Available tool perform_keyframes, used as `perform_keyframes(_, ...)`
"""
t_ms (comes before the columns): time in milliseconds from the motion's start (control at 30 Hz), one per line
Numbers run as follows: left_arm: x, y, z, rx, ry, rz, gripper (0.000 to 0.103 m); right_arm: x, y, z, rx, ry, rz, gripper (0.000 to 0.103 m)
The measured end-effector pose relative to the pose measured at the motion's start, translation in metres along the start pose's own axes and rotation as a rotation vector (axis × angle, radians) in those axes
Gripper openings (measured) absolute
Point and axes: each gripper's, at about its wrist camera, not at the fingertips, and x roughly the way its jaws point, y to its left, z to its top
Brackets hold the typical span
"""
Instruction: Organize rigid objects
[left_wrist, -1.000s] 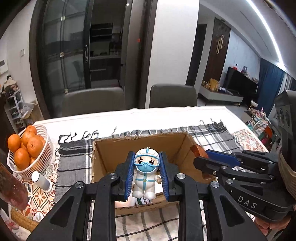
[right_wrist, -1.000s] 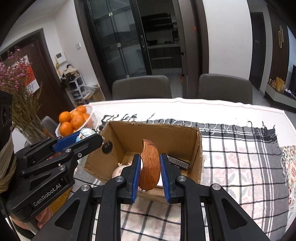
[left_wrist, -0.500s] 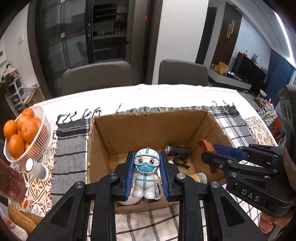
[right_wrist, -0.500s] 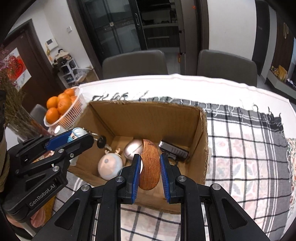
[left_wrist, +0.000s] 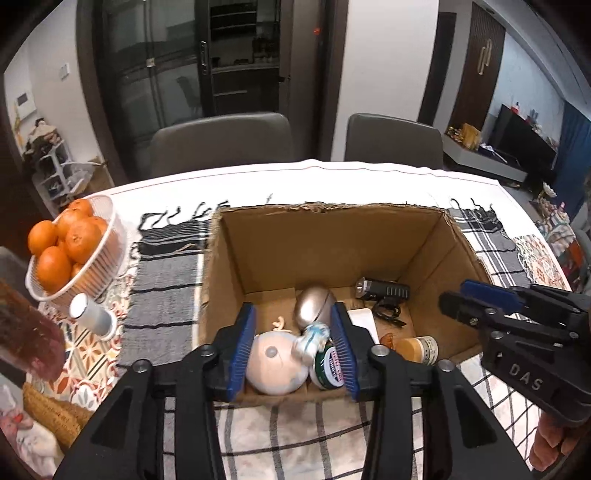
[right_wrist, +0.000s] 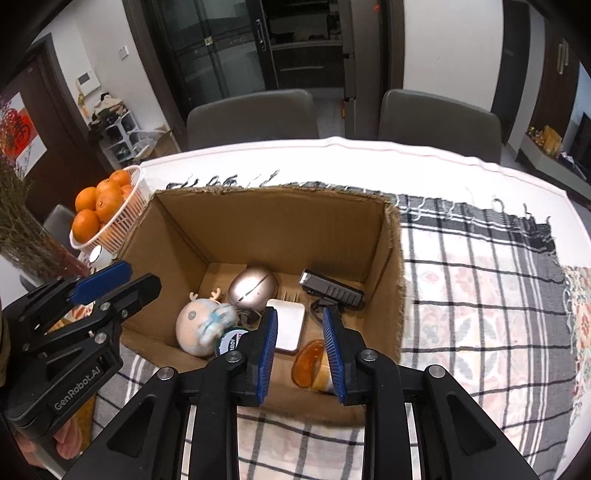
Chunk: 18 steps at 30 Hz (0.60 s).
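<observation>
Both grippers have just let go over the cardboard box. A second ago the left gripper squeezed a little toy doctor in a white suit, and the right gripper squeezed a brown wooden piece. Now the jaws of both have just been opening, and nothing is pinched between them. The toy doctor is a blur in the left wrist view, tumbling onto the round peach toy with antlers at about 7 o'clock on the box floor, right beside a green tin. The brown wooden piece looks orange and blurry in the right wrist view. It is dropping at about 5 o'clock in the box, next to a white flat block. A shiny egg-shaped thing and a black flashlight already lie near the middle and back. I think these two things are now put away, so the hands can lift out and look for more.
</observation>
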Motion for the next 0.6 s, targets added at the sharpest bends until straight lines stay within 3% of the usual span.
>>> perform_keyframes(233,-0.039,-0.002,-0.015,-0.015,-0.084,0.044,0.057,-0.036,0.0,-0.018,0.053,-0.101,-0.02,0.046)
perform_keyframes(367,-0.061,-0.003,-0.028,-0.016,-0.137,0.083,0.068,-0.054,0.005,-0.035,0.06,-0.139,-0.019,0.048)
perform_keyframes(533,-0.087,-0.005,-0.051,-0.018,-0.201,0.124,0.087,-0.083,0.01,-0.058,0.047,-0.222,-0.091,0.058)
perform_keyframes(600,-0.098,-0.006,-0.062,-0.021,-0.231,0.139,0.088,-0.097,0.015,-0.069,0.033,-0.265,-0.121,0.062)
